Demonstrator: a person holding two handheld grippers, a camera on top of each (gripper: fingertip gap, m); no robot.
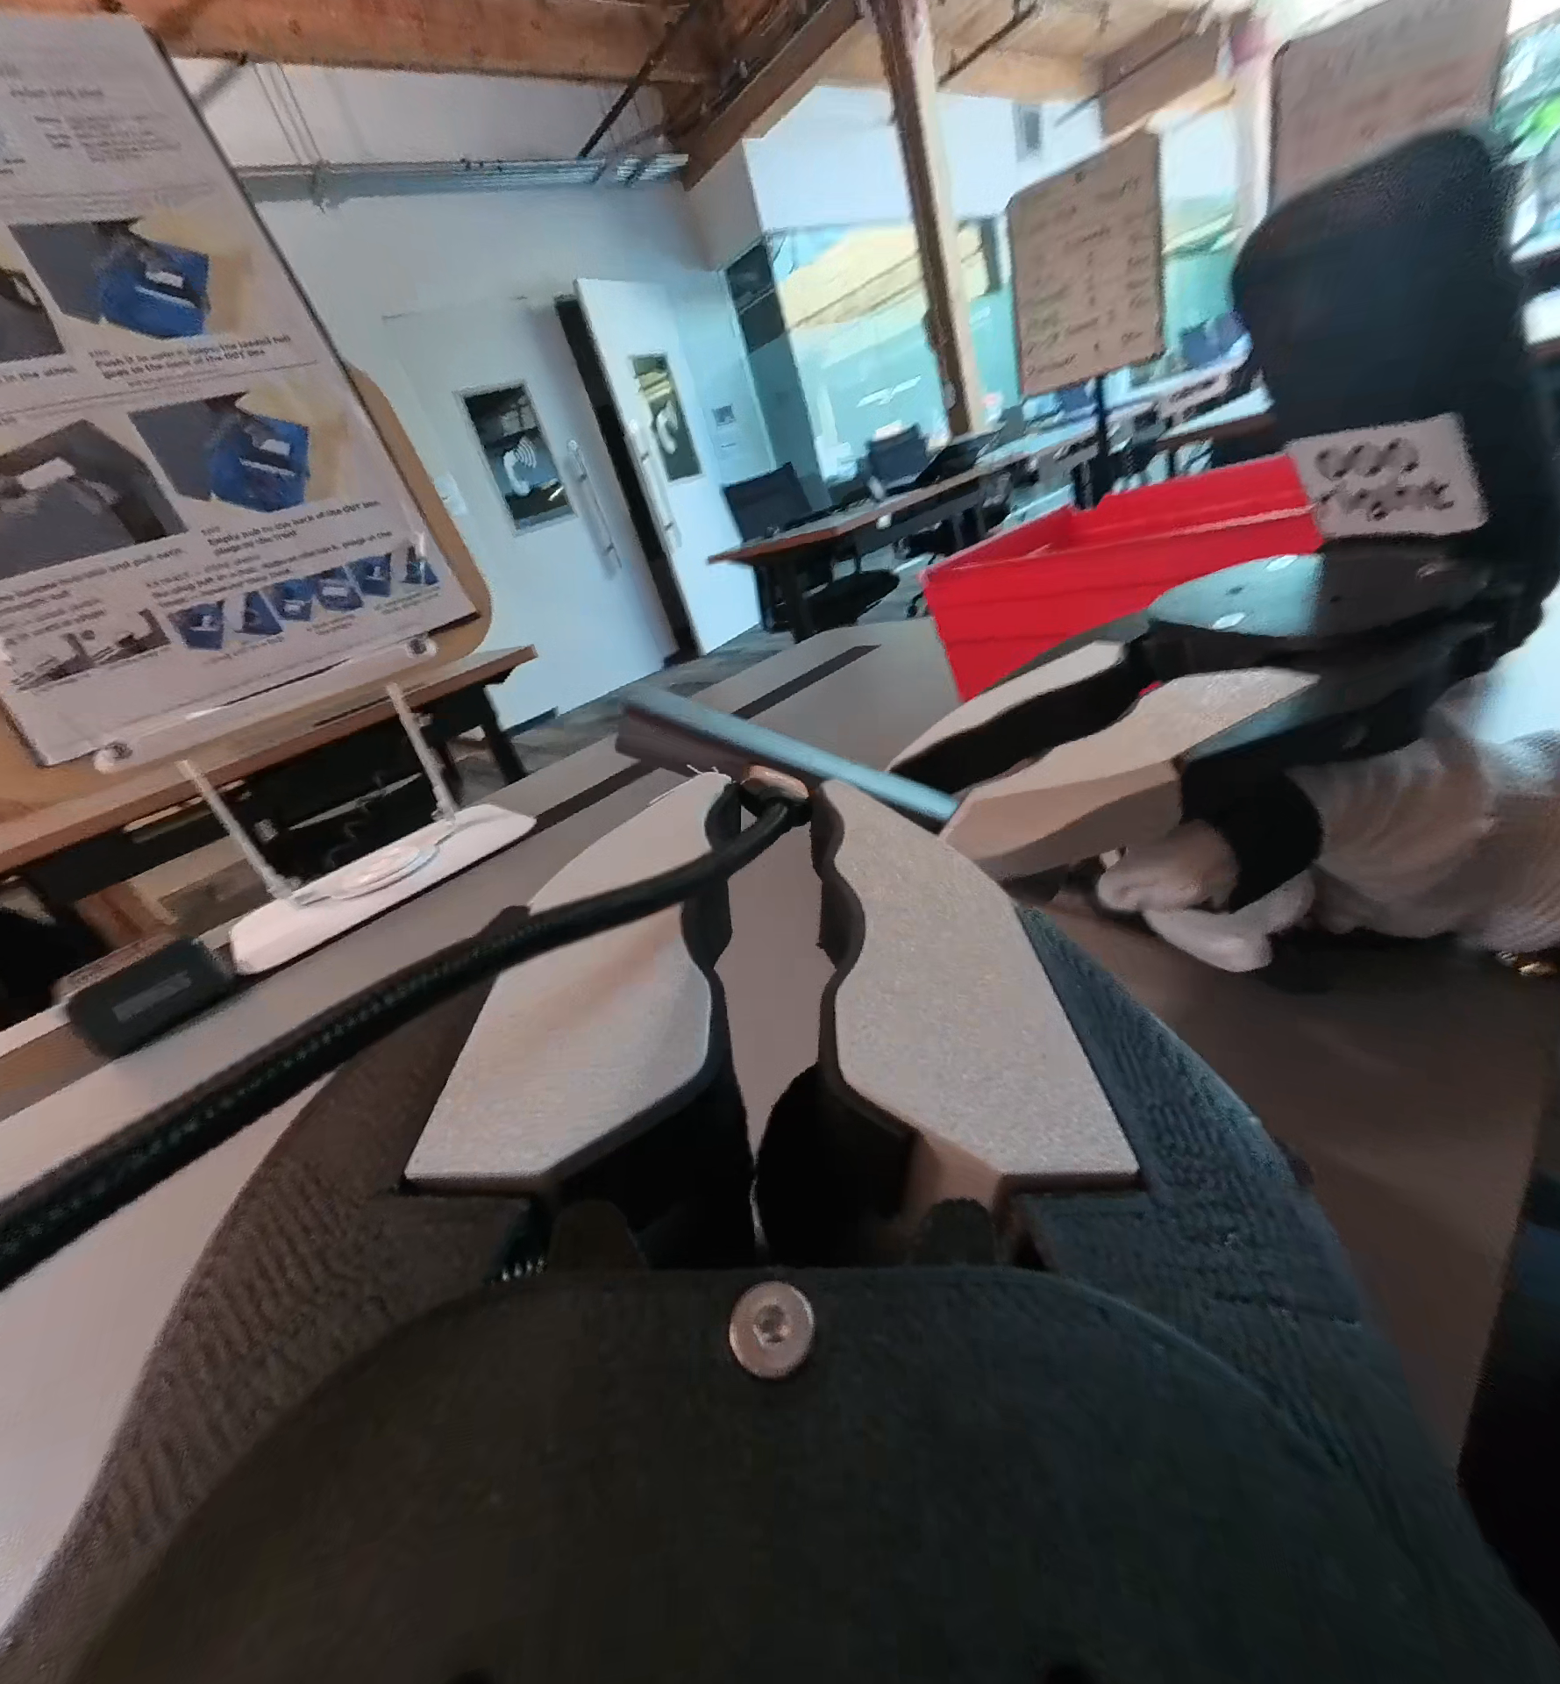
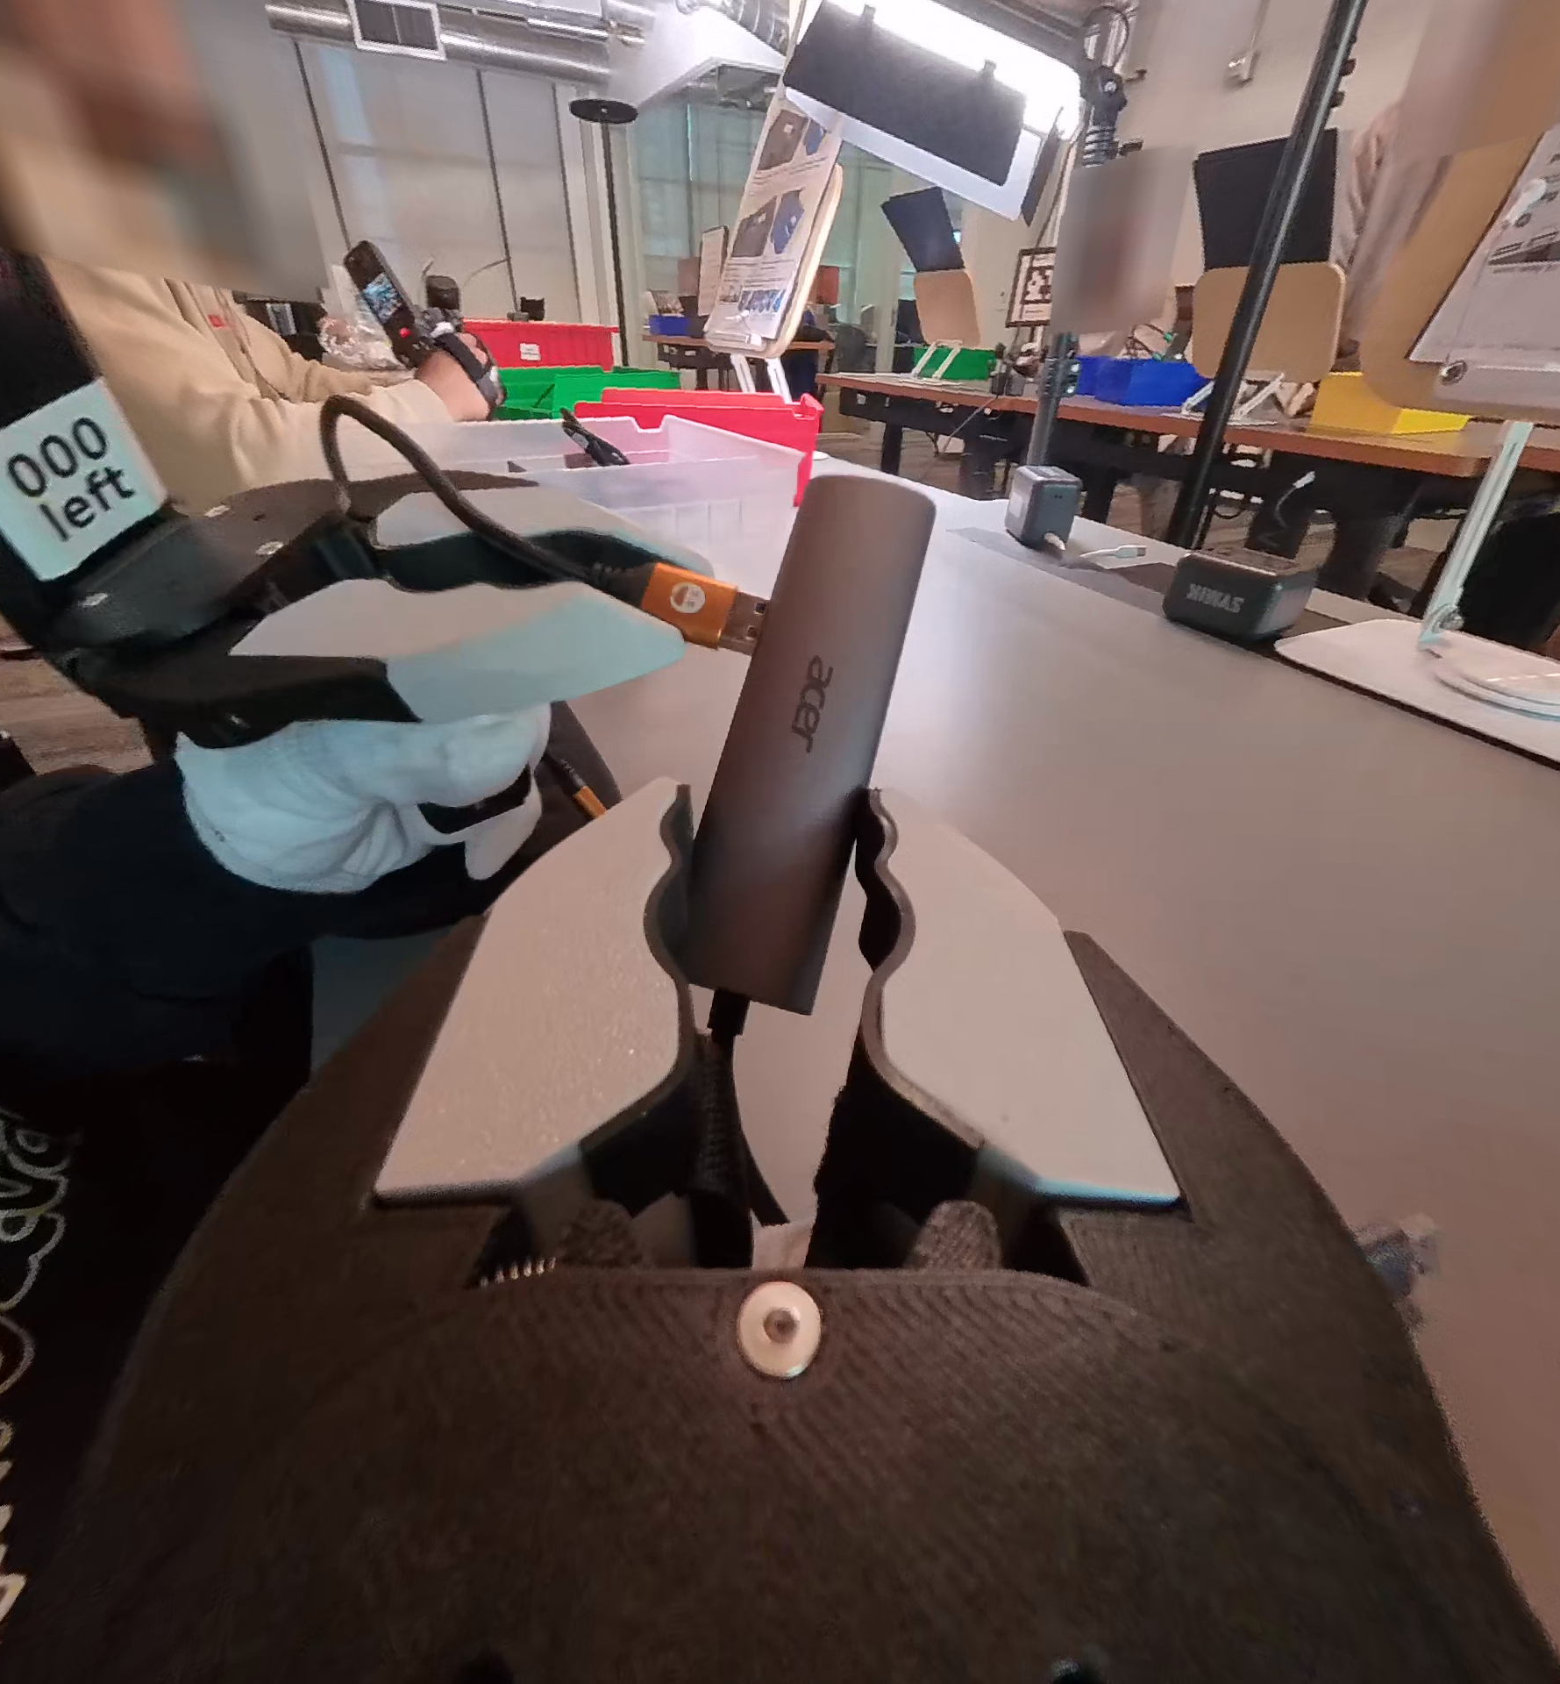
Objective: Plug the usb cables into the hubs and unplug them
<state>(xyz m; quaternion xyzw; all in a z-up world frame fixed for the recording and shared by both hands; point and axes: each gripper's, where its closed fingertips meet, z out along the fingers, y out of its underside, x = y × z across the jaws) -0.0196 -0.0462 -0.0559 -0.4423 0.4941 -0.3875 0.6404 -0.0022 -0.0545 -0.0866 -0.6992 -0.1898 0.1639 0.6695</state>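
Note:
My right gripper (image 2: pixel 776 802) is shut on a grey USB hub (image 2: pixel 803 711) and holds it tilted up above the grey table (image 2: pixel 1168 820). The hub's own black cable (image 2: pixel 721 1121) runs back between the fingers. My left gripper (image 2: pixel 680 606) is shut on an orange USB plug (image 2: pixel 689 601). The plug's metal tip meets the hub's left side; I cannot tell how deep it sits. In the left wrist view, the left gripper (image 1: pixel 771 802) pinches the plug end of a black braided cable (image 1: pixel 348 1011) against the hub (image 1: pixel 758 752), and the right gripper (image 1: pixel 926 788) holds the hub from the right.
A clear plastic bin (image 2: pixel 667 474) and a red bin (image 2: pixel 712 410) stand behind the hub. A black charger block (image 2: pixel 1231 597), a white stand base (image 2: pixel 1441 674) and a black pole (image 2: pixel 1259 273) are at the right. Another person's arm (image 2: pixel 238 383) is at the far left. The tips of one gripper are about 4 cm away from the tips of the other.

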